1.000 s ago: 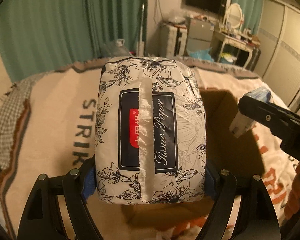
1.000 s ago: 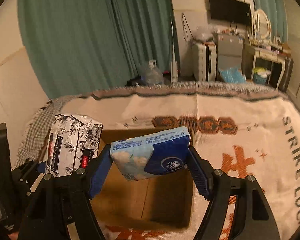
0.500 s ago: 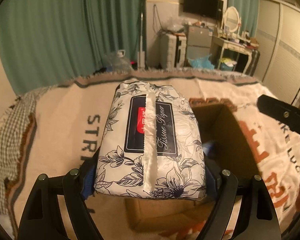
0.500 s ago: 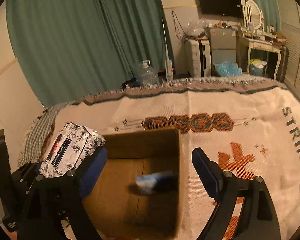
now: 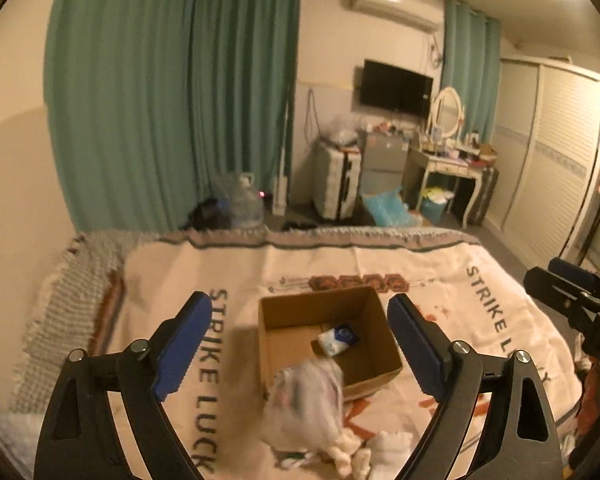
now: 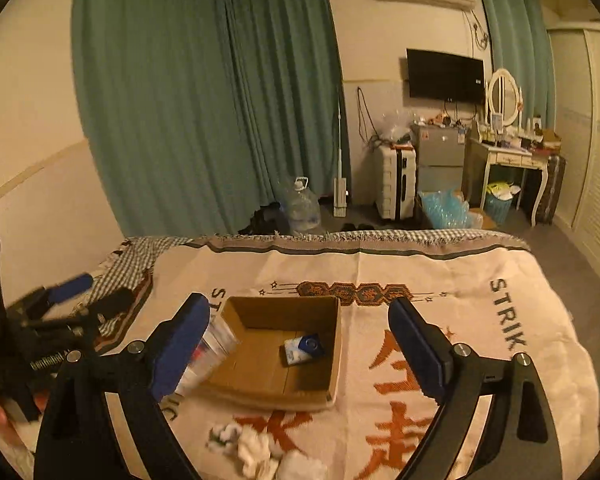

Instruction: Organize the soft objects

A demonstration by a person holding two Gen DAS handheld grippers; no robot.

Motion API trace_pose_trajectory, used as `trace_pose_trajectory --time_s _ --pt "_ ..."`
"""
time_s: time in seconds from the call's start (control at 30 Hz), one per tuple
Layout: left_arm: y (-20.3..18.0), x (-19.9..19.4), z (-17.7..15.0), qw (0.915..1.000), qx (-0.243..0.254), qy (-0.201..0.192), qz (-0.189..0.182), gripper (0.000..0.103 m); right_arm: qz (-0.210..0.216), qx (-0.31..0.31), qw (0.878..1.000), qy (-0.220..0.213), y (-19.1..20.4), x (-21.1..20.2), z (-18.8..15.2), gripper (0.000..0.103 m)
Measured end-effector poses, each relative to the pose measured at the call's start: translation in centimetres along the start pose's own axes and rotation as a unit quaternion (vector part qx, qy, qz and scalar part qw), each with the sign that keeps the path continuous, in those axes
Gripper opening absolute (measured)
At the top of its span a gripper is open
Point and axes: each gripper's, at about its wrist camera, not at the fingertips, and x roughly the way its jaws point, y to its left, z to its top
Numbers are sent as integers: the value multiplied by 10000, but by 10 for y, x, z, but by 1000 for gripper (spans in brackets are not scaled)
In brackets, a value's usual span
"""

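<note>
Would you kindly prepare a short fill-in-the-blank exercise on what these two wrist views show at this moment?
1. The small blue tissue pack lies inside the open ____ box.
2. The floral tissue pack, blurred, is at the box's near-left edge, gripped by ____ gripper.
3. The white crumpled soft items lie on the blanket, ____ the box.
4. The curtains behind the bed are ____.

Missing words: cardboard; neither; outside; green
</note>
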Motion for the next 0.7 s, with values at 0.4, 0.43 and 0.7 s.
trace_pose_trajectory --time_s 0.4,0.43,0.7 --pt "15 -13 -105 9956 -435 829 -64 92 113 113 9982 584 15 -46 -106 91" --pt "16 -10 -118 9942 -487 953 -56 92 124 139 9972 718 14 -40 -121 91" --pt "17 -3 -198 9804 -210 1879 557 92 184 191 9792 2014 23 -12 -250 91"
